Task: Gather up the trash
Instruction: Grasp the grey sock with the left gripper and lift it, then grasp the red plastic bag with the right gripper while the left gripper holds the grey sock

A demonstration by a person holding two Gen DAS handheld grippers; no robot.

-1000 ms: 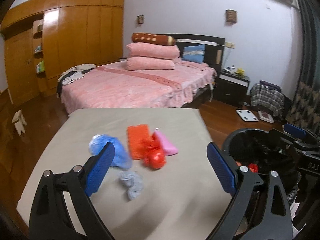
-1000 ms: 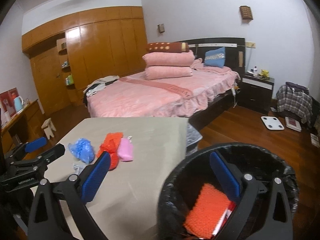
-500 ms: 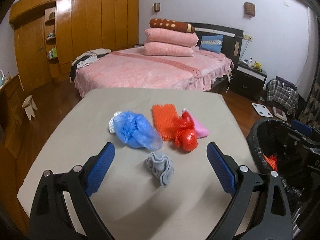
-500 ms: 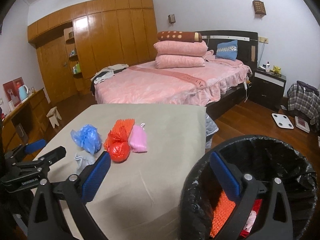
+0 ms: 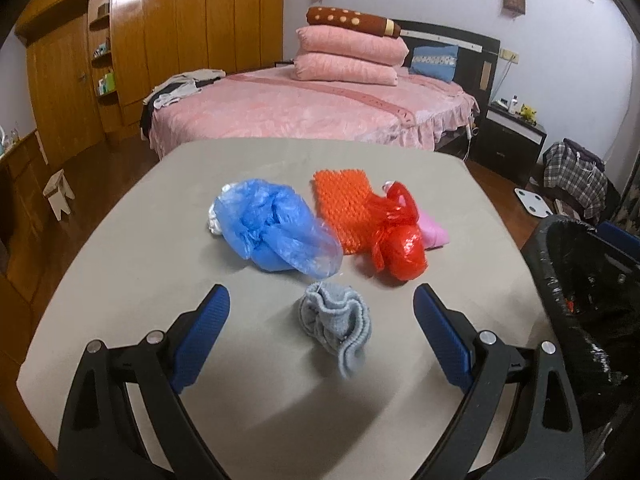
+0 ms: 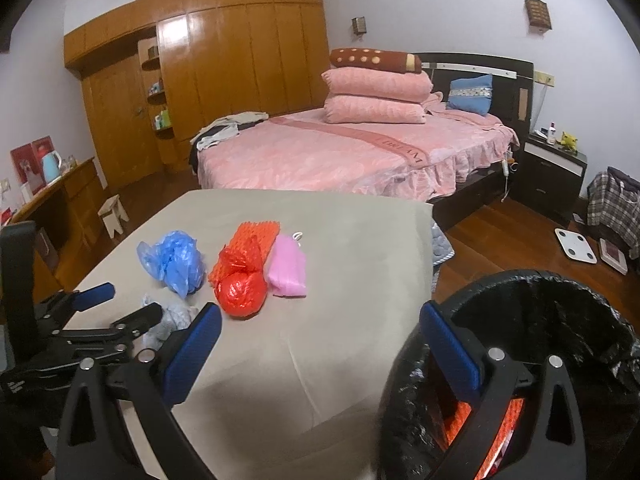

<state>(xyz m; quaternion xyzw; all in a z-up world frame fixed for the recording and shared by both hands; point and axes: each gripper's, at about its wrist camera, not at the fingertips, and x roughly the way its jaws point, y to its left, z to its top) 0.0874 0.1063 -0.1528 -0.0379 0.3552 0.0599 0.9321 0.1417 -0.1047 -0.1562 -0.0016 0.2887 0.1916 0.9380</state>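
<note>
On the beige table (image 5: 120, 264) lie a crumpled grey cloth (image 5: 338, 320), a blue plastic bag (image 5: 276, 230), an orange mesh sheet (image 5: 344, 204), a red knotted bag (image 5: 402, 248) and a pink pouch (image 5: 434, 234). My left gripper (image 5: 322, 332) is open, its blue pads on either side of the grey cloth, a little short of it. My right gripper (image 6: 320, 350) is open and empty over the table's right edge, its right finger above the black-lined trash bin (image 6: 560, 312), which holds orange and red trash (image 6: 500, 432). The left gripper (image 6: 116, 312) also shows in the right wrist view.
A pink bed (image 5: 320, 116) with stacked pillows stands behind the table. Wooden wardrobes (image 6: 224, 72) line the back left wall. A small stool (image 5: 58, 194), a black nightstand (image 6: 554, 172), a white scale (image 6: 576, 246) and a plaid bag (image 5: 576, 176) sit on the wood floor.
The left gripper has swung left and moved in over the table, bringing the grey cloth between its fingers. The right gripper drew back slightly from over the bin toward the table.
</note>
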